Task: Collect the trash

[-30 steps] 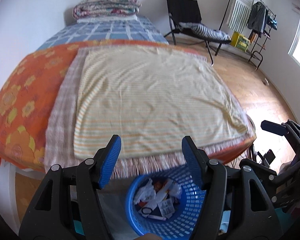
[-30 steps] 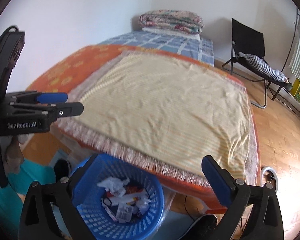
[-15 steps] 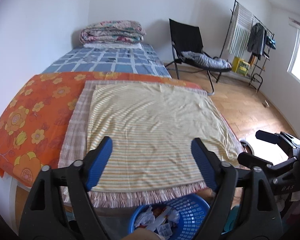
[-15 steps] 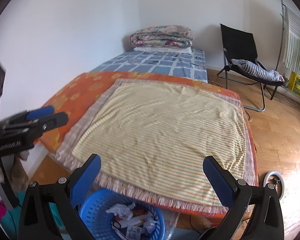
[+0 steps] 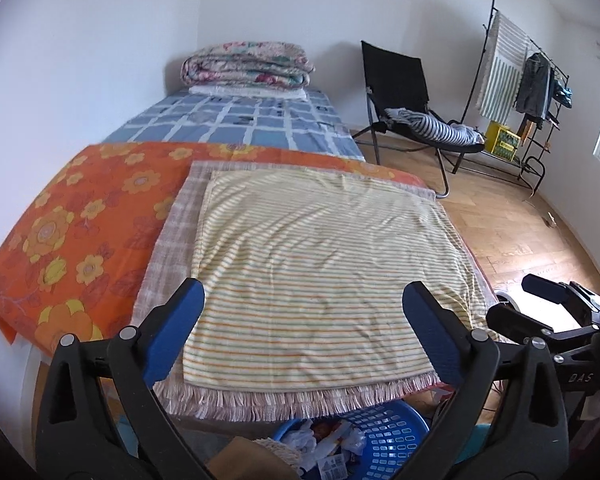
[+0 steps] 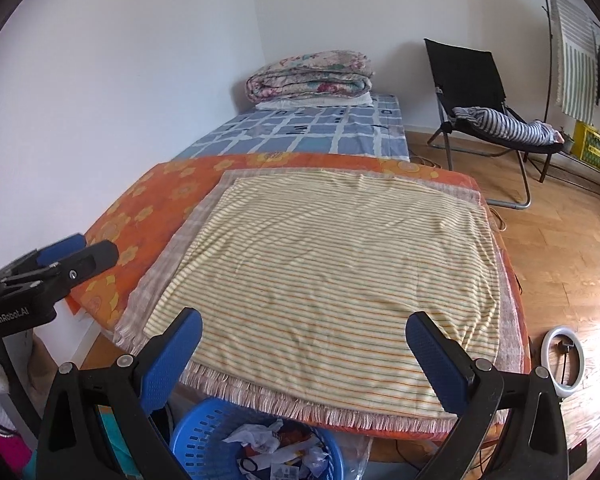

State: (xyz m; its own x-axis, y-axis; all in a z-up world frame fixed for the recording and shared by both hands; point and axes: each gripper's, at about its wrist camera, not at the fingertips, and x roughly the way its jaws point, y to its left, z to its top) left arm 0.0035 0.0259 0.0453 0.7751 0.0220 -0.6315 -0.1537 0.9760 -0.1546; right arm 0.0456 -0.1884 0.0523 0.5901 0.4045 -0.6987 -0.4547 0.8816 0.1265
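Observation:
A blue plastic basket (image 5: 384, 438) full of crumpled paper and wrappers (image 5: 324, 446) stands on the floor at the foot of the bed. It also shows in the right wrist view (image 6: 204, 440), with the trash (image 6: 276, 446) inside. My left gripper (image 5: 304, 336) is open and empty, raised above the basket and facing the bed. My right gripper (image 6: 304, 356) is open and empty, also above the basket. Each gripper shows at the edge of the other's view.
A bed carries a yellow striped towel (image 5: 312, 264) over an orange flowered sheet (image 5: 84, 216), with folded quilts (image 5: 248, 66) at the head. A black folding chair (image 5: 408, 100) and a clothes rack (image 5: 528, 76) stand on the wooden floor. A ring light (image 6: 562, 362) lies on the floor.
Both grippers have tilted up and risen away from the basket, which has slid to the bottom edge of both views. The left gripper's jaws have opened wider.

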